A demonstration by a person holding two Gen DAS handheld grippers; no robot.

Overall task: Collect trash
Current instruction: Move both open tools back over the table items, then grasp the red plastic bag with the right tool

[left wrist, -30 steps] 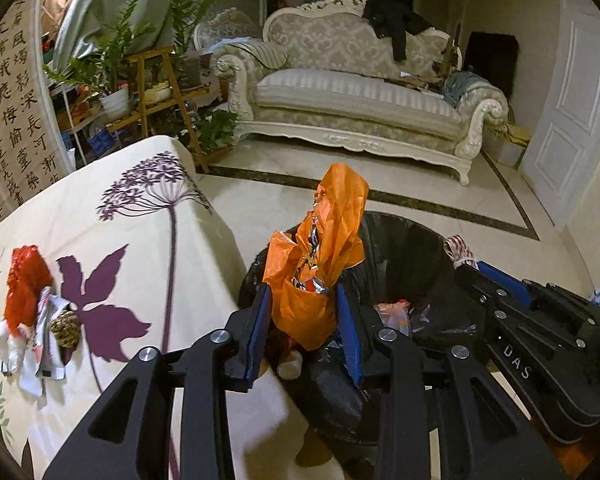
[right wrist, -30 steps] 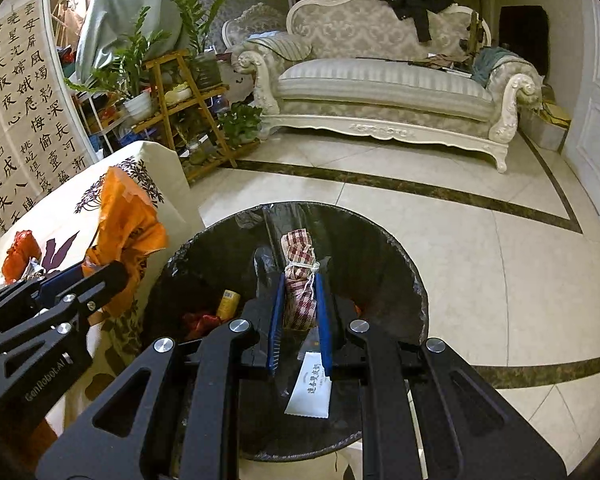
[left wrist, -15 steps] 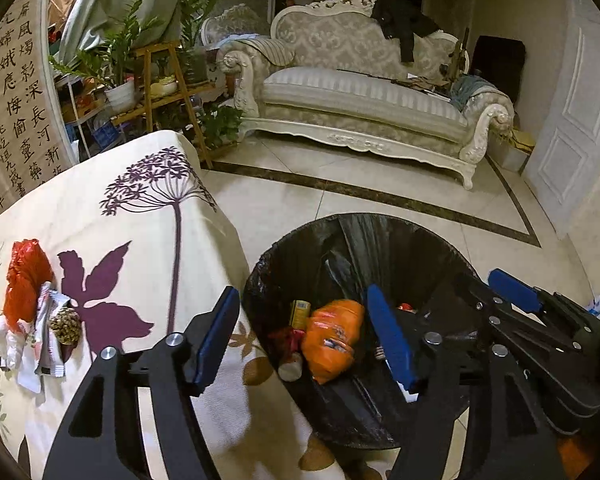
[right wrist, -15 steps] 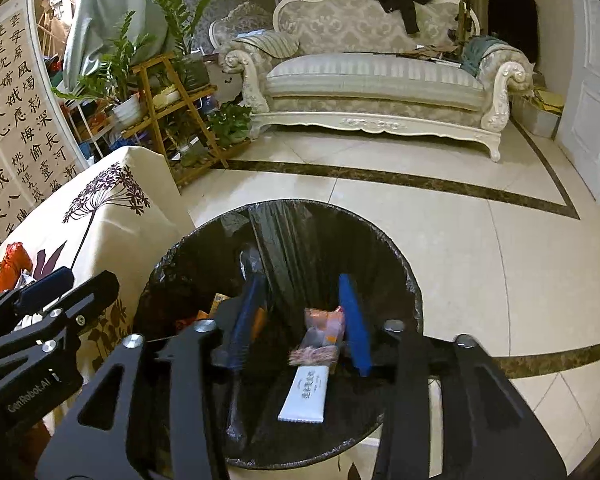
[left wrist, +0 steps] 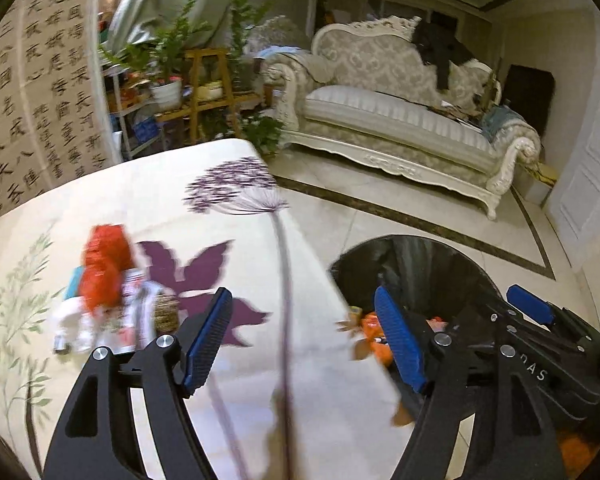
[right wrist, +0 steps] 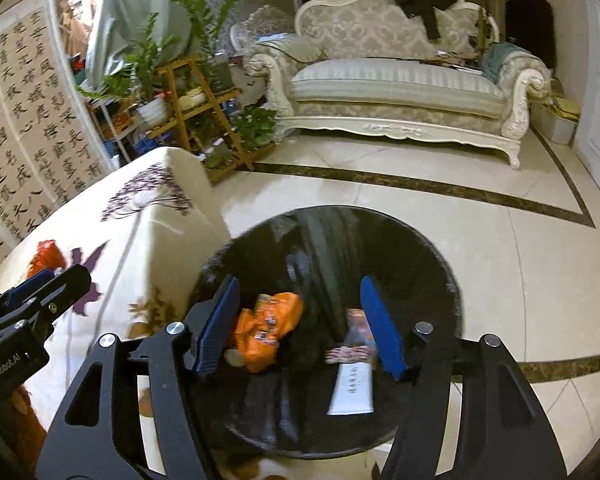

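A black-lined trash bin [right wrist: 420,240] stands on the floor beside the table; it also shows in the left wrist view [left wrist: 432,256]. Inside lie an orange wrapper [right wrist: 270,322], a checked wrapper [right wrist: 346,354] and a white packet [right wrist: 352,388]. My right gripper [right wrist: 302,326] is open and empty above the bin. My left gripper [left wrist: 302,338] is open and empty over the table's edge. A pile of trash lies on the tablecloth to its left: a red wrapper [left wrist: 102,270], white wrappers [left wrist: 76,320] and a small brown piece [left wrist: 166,312].
The table [left wrist: 160,200] has a cream cloth with purple flowers. A white sofa [left wrist: 400,120] stands at the back, a wooden plant stand [left wrist: 204,92] at the back left, a white door [left wrist: 592,184] at right. Tiled floor [right wrist: 380,196] surrounds the bin.
Both grippers opened and dropped their wrappers into the bin. The left gripper has since swung left from the bin over the table.
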